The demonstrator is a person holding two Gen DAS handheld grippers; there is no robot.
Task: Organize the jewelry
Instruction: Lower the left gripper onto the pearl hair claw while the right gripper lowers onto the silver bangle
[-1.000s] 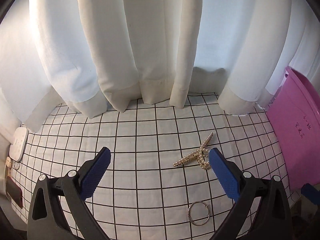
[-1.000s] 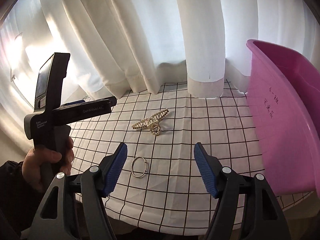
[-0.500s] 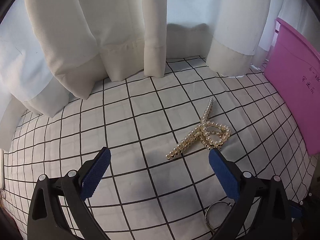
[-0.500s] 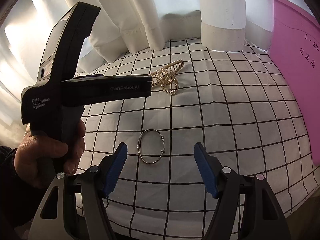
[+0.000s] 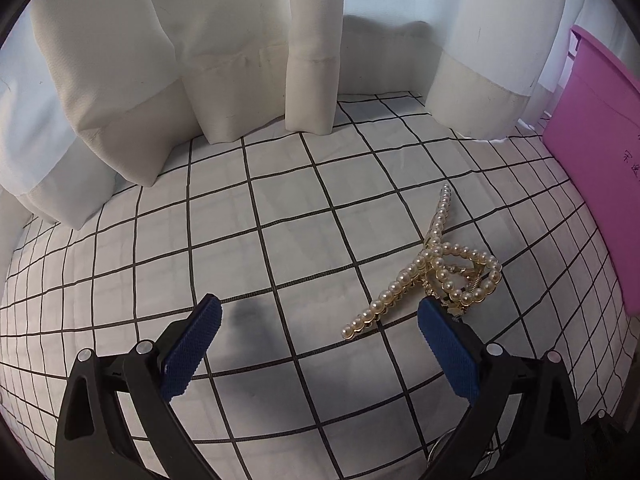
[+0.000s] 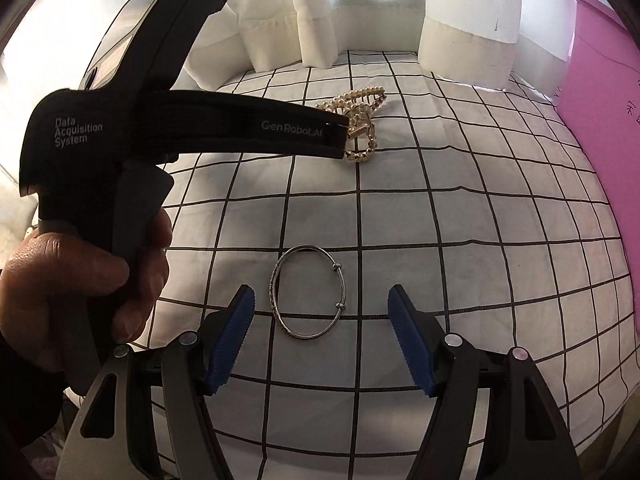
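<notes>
A gold hair claw set with pearls (image 5: pixel 436 268) lies on the checked cloth, just ahead of my left gripper's right finger. My left gripper (image 5: pixel 320 336) is open and empty, low over the cloth, with the claw slightly right of its gap. The claw also shows in the right wrist view (image 6: pixel 360 120), partly behind the left gripper's body (image 6: pixel 180 120). A thin silver bangle (image 6: pixel 308 292) lies flat on the cloth just ahead of my open, empty right gripper (image 6: pixel 320 332), between its fingertips.
A pink plastic bin (image 5: pixel 600 152) stands at the right, also in the right wrist view (image 6: pixel 604 112). White curtains (image 5: pixel 256 60) hang along the back of the table. The white cloth with black grid lines (image 6: pixel 460 240) covers the table.
Both grippers have moved forward and lower. The pearl claw now sits close to the left gripper's right finger, and the bangle now lies between the right gripper's fingertips. Both stay open.
</notes>
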